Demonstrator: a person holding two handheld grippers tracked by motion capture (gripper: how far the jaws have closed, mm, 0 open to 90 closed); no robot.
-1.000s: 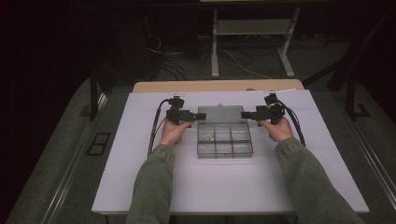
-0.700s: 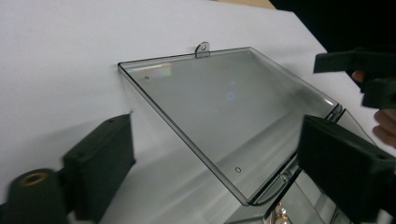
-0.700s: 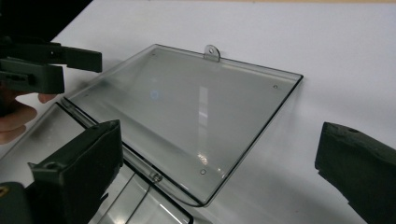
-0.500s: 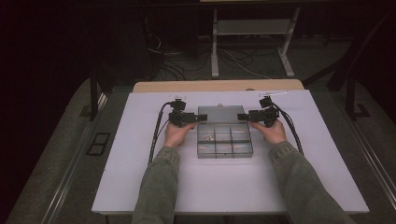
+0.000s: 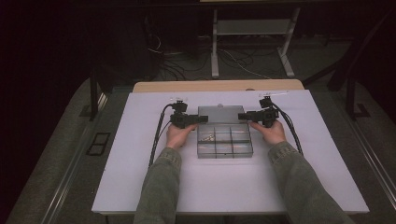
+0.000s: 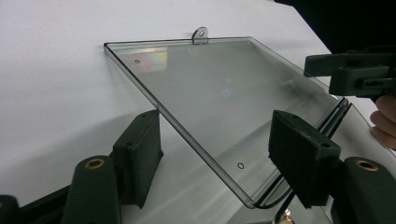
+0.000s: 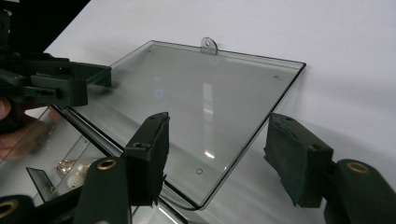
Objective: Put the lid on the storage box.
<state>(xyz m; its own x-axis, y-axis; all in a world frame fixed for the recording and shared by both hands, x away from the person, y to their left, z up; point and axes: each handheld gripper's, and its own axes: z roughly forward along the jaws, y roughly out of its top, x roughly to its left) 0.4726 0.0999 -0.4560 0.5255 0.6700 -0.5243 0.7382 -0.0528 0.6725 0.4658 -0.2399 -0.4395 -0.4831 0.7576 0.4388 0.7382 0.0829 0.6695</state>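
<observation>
A: The clear compartment box (image 5: 225,140) is being taken as the landmark here. In the high view it is lying on the white table (image 5: 140,186), flanked on both sides, with its lid (image 5: 219,113) swung open on the far side.

B: The left gripper (image 5: 201,119) is being held at the box's far left corner, the right gripper (image 5: 242,115) at its far right corner, and both are being pointed inward at the lid.

A: The jaws can't be read from up there. In the left gripper view, the left gripper (image 6: 219,158) is being shown half open, its jaws having just been closing. The lid's near edge (image 6: 196,144) is lying between the pads, but neither pad is being pressed on it.

B: The same is being seen in the right gripper view: the right gripper (image 7: 224,161) has just been closing too, the lid's corner (image 7: 205,182) is sitting in the gap, and nothing is being gripped.

A: A small hanging tab (image 6: 200,35) is being picked out on the lid's far edge in the left gripper view.

B: And small bits (image 7: 70,168) are being glimpsed in a compartment below the lid in the right gripper view; what they are cannot be told. In the high view they are being seen as a pale speck (image 5: 208,137) in the box's left half.
</observation>
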